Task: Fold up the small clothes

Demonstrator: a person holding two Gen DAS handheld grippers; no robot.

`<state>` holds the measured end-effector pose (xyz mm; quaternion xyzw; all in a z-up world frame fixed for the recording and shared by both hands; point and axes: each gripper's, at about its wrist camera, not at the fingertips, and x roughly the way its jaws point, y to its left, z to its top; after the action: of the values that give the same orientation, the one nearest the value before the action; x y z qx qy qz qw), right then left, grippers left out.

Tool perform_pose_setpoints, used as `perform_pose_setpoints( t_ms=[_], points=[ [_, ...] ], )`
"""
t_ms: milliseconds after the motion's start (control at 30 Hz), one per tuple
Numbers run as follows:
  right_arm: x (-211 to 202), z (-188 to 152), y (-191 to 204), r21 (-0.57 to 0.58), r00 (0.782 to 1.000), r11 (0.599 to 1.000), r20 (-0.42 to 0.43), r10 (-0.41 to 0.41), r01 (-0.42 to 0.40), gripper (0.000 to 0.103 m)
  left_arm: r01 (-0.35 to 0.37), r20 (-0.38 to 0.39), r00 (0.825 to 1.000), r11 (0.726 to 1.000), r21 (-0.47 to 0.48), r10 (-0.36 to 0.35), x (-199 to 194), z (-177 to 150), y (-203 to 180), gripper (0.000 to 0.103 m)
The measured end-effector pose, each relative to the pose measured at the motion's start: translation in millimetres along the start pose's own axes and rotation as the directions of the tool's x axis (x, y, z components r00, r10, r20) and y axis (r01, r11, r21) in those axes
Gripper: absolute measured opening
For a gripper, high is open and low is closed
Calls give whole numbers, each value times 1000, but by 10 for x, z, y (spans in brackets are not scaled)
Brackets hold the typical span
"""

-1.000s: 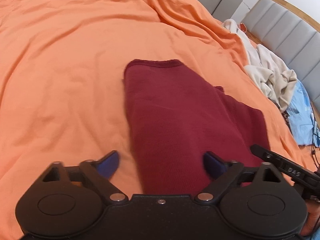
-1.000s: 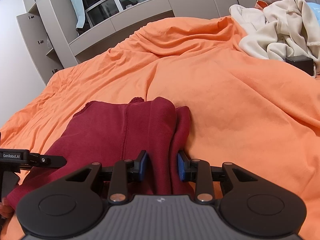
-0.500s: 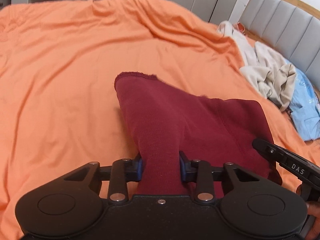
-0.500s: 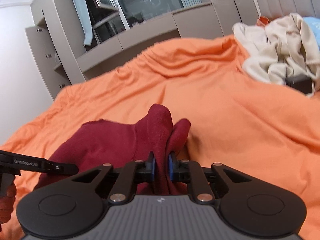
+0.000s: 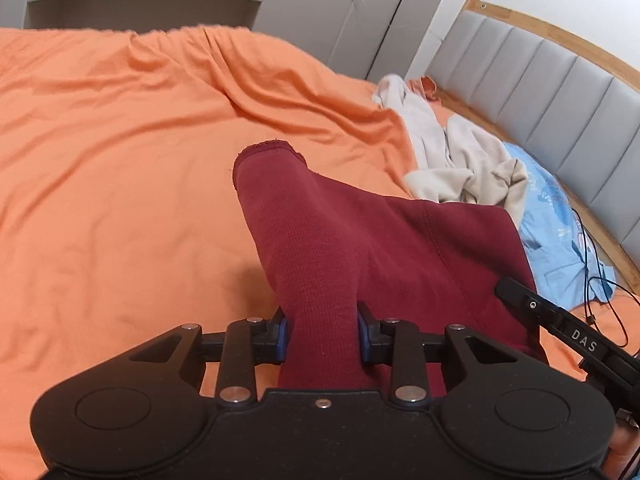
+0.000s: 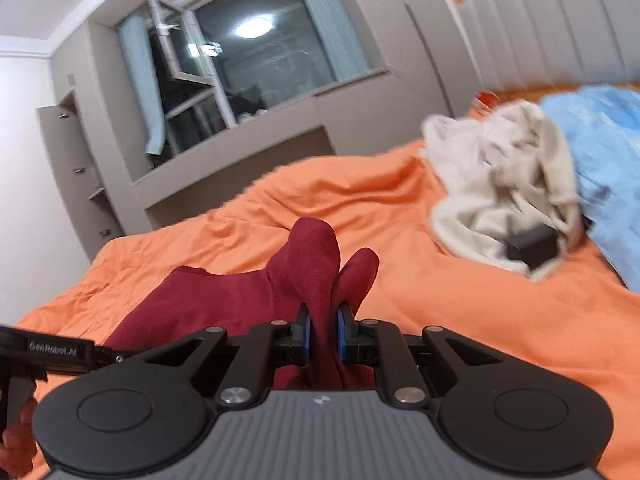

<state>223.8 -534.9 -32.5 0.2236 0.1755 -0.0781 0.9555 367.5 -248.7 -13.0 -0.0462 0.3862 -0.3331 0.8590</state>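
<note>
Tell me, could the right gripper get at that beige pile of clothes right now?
Probably not: the right gripper is shut on the dark red garment, so it is occupied. The orange bedspread toward the beige pile looks unobstructed.

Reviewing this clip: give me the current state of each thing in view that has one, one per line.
Left claw: shut on the dark red garment.
Right claw: shut on it too.
Dark red garment: partly folded, near edge lifted off the orange bedsheet.
Beige clothes: crumpled heap, unfolded.
Light blue garment: spread out, unfolded.
Window: one pane swung open.
</note>
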Motion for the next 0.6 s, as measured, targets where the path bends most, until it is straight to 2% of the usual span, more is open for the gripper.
perform_pose_setpoints(
  t_ms=[100, 167, 333, 433, 533, 567, 600],
  points=[
    [140, -48, -182, 64, 996, 997, -75, -40, 44, 14, 0, -62, 998, 1000, 13, 1, 245, -106, -40, 35],
    [220, -91, -254, 68, 993, 996, -106, -58, 66, 15, -18, -104, 994, 1000, 23, 21, 414, -192, -39, 35],
    [275, -164, -273, 43, 989, 996, -126, -76, 82, 17, -44, -124, 991, 999, 32, 48, 530, -257, 4, 39],
    [275, -196, -276, 35, 986, 994, -136, -101, 107, 29, -55, -124, 990, 998, 42, 60, 507, -264, 5, 44],
    [215, -201, -275, 33, 982, 990, -134, -132, 137, 38, -92, -127, 987, 994, 64, 99, 489, -275, -32, 54],
    [187, -196, -273, 31, 983, 990, -128, -134, 139, 43, -103, -126, 986, 992, 75, 112, 471, -280, -48, 63],
    [151, -192, -266, 29, 983, 989, -121, -139, 143, 53, -116, -120, 985, 989, 88, 126, 440, -287, -68, 69]
  ],
)
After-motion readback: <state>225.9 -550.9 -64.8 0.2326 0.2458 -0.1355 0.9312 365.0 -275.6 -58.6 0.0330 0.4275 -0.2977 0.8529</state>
